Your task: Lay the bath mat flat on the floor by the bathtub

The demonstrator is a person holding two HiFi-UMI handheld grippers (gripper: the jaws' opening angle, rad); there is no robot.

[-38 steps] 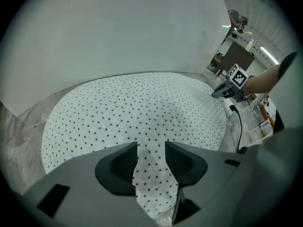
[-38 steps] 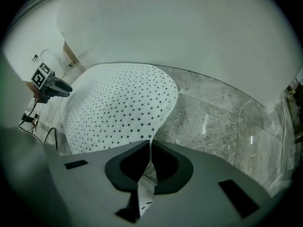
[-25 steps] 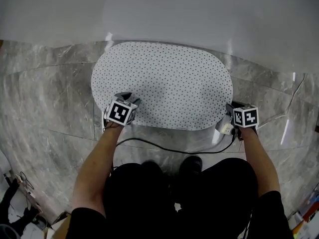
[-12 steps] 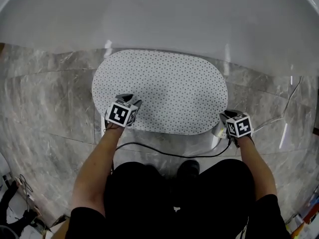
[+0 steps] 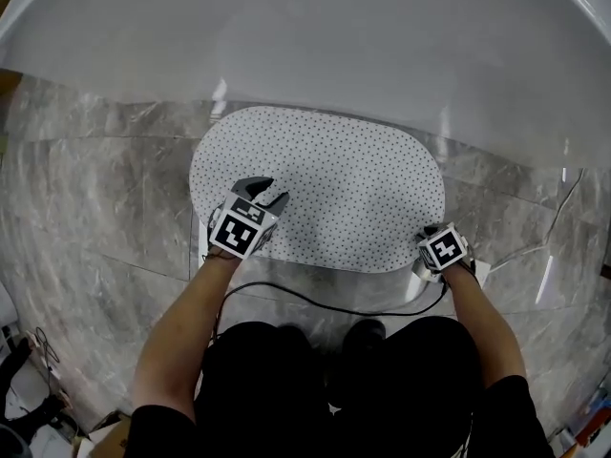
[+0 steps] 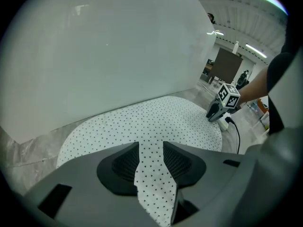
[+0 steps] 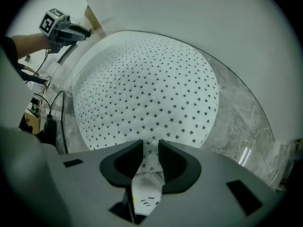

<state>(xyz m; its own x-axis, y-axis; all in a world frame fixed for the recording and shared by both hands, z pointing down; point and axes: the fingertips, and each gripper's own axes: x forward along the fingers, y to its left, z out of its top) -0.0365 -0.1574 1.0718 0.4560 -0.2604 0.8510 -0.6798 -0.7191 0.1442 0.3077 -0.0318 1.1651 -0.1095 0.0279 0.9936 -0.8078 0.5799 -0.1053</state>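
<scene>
The white oval bath mat (image 5: 325,184) with small dark dots lies flat on the grey marble floor against the bathtub (image 5: 334,46). My left gripper (image 5: 267,191) hangs above the mat's near left part. Its jaws have just been closing a little but stand open, with only the mat (image 6: 156,122) far below showing through the gap. My right gripper (image 5: 431,241) points straight down at the mat's near right edge. Its jaws have just been closing too; the mat's edge (image 7: 150,148) shows in the gap, and the pads stand apart from it.
A black cable (image 5: 325,299) runs across the floor between my hands, just before the mat. A white power block (image 5: 474,273) lies beside the right gripper. The person's legs fill the near middle. Clutter sits at the far left (image 5: 19,370) and right corners.
The left gripper has lifted off the mat's near left edge and come forward over the mat. The right gripper has shifted left, from beside the mat's right end to its near right edge, and rolled.
</scene>
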